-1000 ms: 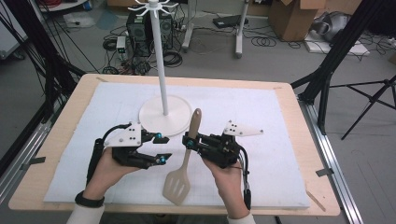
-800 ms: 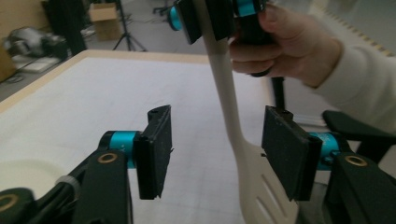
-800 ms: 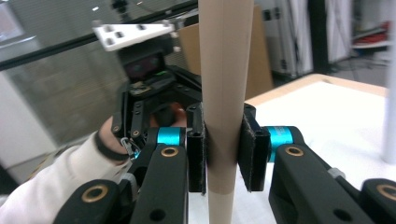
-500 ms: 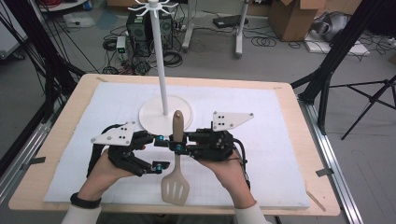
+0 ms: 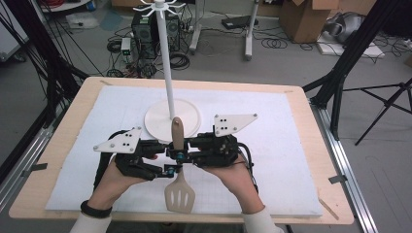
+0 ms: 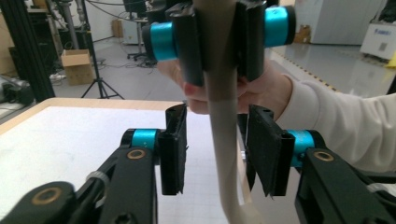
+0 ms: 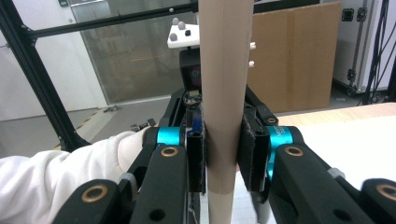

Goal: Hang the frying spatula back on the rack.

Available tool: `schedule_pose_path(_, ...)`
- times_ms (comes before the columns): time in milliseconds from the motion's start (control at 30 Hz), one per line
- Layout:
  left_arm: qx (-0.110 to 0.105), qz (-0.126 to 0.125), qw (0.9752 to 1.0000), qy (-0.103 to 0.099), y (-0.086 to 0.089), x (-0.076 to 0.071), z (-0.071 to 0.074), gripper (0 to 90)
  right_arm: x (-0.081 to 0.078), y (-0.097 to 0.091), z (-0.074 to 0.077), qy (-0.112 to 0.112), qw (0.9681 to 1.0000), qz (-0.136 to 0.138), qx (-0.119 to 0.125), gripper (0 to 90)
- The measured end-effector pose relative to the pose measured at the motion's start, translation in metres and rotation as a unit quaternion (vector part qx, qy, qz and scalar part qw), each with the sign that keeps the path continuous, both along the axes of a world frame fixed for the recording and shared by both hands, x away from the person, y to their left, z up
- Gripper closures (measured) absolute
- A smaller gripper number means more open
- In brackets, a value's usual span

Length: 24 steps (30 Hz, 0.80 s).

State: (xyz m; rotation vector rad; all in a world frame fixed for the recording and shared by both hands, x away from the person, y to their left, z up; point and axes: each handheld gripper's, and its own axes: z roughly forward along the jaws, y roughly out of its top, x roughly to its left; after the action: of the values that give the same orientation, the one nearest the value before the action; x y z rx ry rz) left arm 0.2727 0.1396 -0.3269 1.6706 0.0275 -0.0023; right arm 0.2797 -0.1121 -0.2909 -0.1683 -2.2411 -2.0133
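Spatula handoff, mid-air
Your right gripper [image 5: 180,154] is clamped on the spatula [image 5: 179,187] handle; your left gripper [image 5: 170,167], at its 7 o'clock, has just been closing, jaws apart around the shaft.

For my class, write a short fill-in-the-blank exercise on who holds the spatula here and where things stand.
1. The right hand-held gripper is shut on the spatula's ____.
2. The pads of the left hand-held gripper stand on either side of the handle without ____ it.
3. The white stand's round base rests on the ____ beyond the spatula.

Missing words: handle; touching; table
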Motion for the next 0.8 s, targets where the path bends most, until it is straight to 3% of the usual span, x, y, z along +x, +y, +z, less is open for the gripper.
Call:
schedule_pose_path(267,0.003,-0.001,1.0000,-0.007,-0.001,-0.001,0.001,73.8,0.000,0.001,0.000,-0.002,1.0000,-0.001,-0.003,75.7)
schedule_pose_path(400,0.001,-0.001,1.0000,-0.004,-0.002,-0.001,0.001,76.1,0.001,0.001,0.000,-0.003,1.0000,0.000,-0.003,75.7)
schedule_pose_path(467,-0.001,-0.002,0.9999,0.010,-0.002,0.001,0.000,77.3,-0.001,0.001,0.001,-0.012,0.9999,-0.002,-0.003,75.5)
schedule_pose_path(600,0.002,0.009,1.0000,0.002,-0.002,0.003,0.000,78.2,-0.002,0.000,0.002,-0.032,0.9993,-0.012,-0.012,73.3)
schedule_pose_path(667,0.004,0.010,0.9999,-0.002,0.000,0.003,0.000,78.3,-0.002,-0.001,0.002,-0.035,0.9987,-0.034,-0.018,59.7)
schedule_pose_path(800,0.004,0.014,0.9999,-0.001,0.003,0.005,0.001,78.3,0.000,-0.012,0.002,-0.032,0.9977,-0.058,-0.016,45.2)
